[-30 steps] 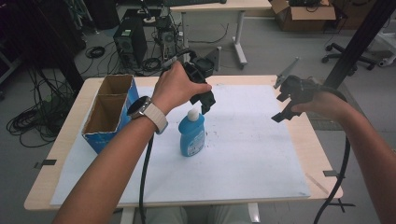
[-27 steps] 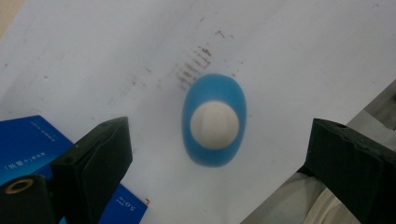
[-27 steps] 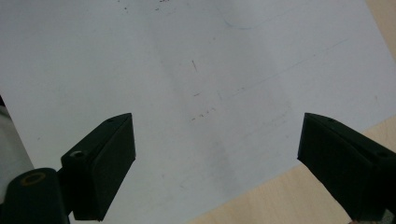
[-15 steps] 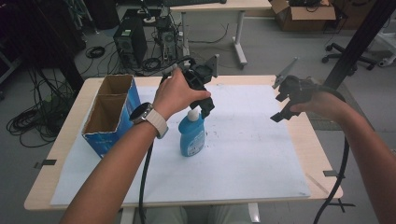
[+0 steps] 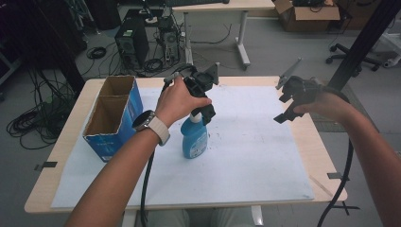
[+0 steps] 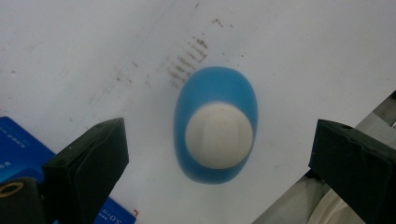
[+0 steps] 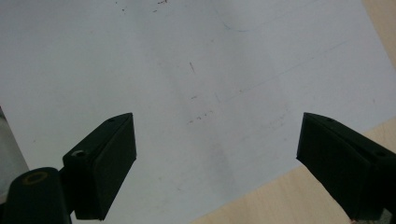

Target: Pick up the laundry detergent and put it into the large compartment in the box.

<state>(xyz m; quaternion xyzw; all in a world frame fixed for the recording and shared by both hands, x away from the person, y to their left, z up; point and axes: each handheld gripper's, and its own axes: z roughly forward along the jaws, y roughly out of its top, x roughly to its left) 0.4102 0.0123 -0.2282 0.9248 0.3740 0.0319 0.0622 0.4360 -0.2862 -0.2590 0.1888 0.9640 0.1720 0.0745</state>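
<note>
Left gripper (image 5: 206,115) spread wide, straight over bottle (image 5: 194,137) standing just right of box (image 5: 111,116). Keep cap (image 6: 219,136) centred, lower, then close. Right gripper (image 5: 287,105) apart, empty, far right of box.

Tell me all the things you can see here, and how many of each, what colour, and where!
bottle: one, blue with a white cap, upright on the paper near the middle of the table.
box: one, blue cardboard, open top with two compartments, at the table's left side.
paper sheet: one, white, covering most of the tabletop.
table: one, light wood.
computer tower: one, black, on the floor behind the table.
far cardboard box: one, brown, on the floor at the back.
office chair: one, dark, back right.
wristwatch: one, pale strap, left wrist.
left gripper: one, black, jaws open right above the bottle's cap.
right gripper: one, black, open above the table's right side.
</note>
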